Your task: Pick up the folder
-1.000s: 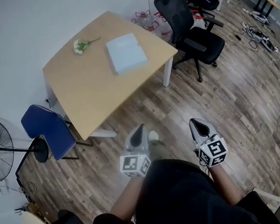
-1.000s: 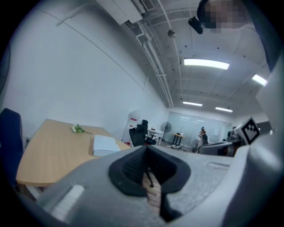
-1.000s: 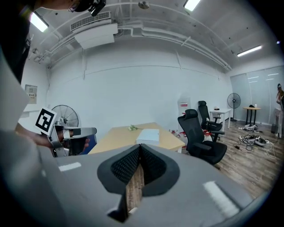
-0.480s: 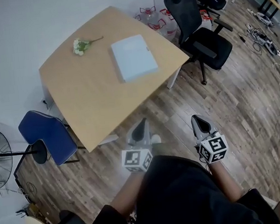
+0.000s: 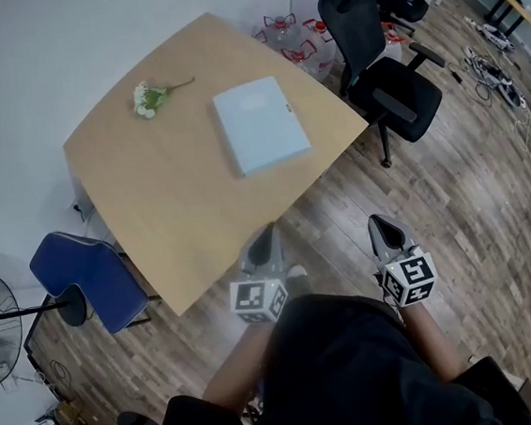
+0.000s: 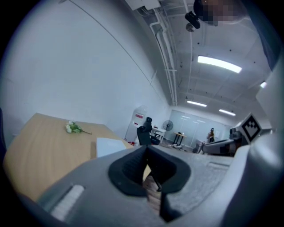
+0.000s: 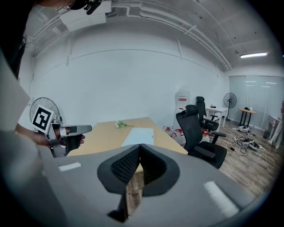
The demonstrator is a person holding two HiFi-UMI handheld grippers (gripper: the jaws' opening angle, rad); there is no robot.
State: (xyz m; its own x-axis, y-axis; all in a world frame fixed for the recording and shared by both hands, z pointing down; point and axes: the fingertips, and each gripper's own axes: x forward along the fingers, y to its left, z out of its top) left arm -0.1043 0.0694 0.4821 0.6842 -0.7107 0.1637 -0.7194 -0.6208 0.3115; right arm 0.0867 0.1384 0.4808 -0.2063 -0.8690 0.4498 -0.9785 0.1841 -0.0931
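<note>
On one wooden table (image 5: 151,205), near its right edge: one pale blue folder (image 5: 261,124), lying flat; one sprig of white flowers (image 5: 148,98) well apart from it. Short of the table, over the floor (image 5: 461,186): two grippers, left gripper (image 5: 265,235) and right gripper (image 5: 382,225), jaws pressed together, empty.

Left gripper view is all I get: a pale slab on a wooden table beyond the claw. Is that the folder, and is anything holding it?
Observer: Yes; the head view shows the folder lying flat on the table, untouched. The left claw and right claw hang over the floor, short of the table.
Operator: Is the other claw open?
Observer: No, the right gripper view shows it shut, with nothing in it.
Operator: Anything near the table I can't see?
Observer: A blue chair stands by its left edge in the head view.
</note>
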